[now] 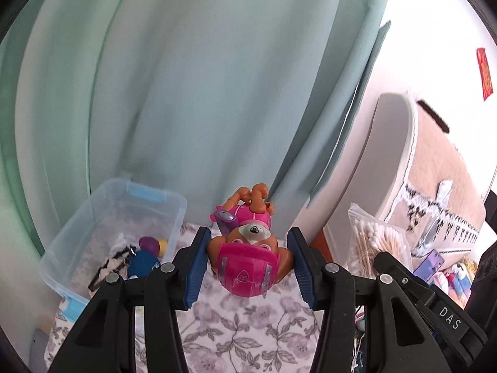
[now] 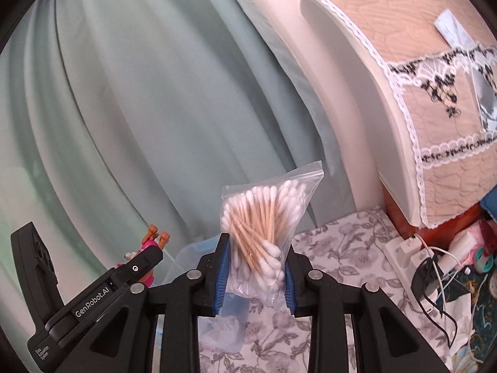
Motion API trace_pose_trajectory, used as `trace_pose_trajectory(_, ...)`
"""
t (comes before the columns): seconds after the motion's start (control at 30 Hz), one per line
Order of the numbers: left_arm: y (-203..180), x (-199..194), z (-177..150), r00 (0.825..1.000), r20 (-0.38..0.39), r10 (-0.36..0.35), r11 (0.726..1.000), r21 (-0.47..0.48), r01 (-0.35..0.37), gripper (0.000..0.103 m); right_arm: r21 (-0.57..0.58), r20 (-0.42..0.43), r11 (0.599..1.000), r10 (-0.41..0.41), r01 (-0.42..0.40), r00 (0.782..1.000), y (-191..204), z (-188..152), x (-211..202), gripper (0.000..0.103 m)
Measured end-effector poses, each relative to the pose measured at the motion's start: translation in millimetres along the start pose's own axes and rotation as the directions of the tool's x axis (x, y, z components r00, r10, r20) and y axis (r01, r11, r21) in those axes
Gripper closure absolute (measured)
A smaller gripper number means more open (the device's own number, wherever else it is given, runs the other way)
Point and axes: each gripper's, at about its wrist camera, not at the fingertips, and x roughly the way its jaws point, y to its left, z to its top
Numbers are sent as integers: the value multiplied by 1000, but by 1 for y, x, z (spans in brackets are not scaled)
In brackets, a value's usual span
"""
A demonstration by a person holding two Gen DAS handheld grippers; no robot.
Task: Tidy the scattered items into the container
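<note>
Pink-helmeted, the toy pup figure (image 1: 248, 258) sat clamped between the blue pads of the left gripper (image 1: 250, 272), held up above the floral cloth (image 1: 248, 335) and just right of the clear plastic container (image 1: 77, 242). Farther right of the container, the right gripper (image 2: 254, 272) had its jaws pressed on a clear bag of cotton swabs (image 2: 264, 227)

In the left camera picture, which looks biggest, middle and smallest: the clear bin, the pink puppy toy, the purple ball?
1. Clear bin
2. Pink puppy toy, though it sits nearest the camera, so it looks bigger than it is
3. Purple ball, inside the bin
</note>
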Motion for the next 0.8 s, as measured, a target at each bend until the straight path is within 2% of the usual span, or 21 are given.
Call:
trace_pose_trajectory(0.3, 23, -26, 10, 997, 69, 16, 1000, -17, -15, 51, -59, 2, 997, 44, -44, 999, 39, 2, 2, 71)
trace_pose_trajectory(0.8, 102, -29, 9, 993, 70, 92, 990, -117, -83, 51, -147, -119, 985, 71, -88, 990, 98, -26, 52, 71)
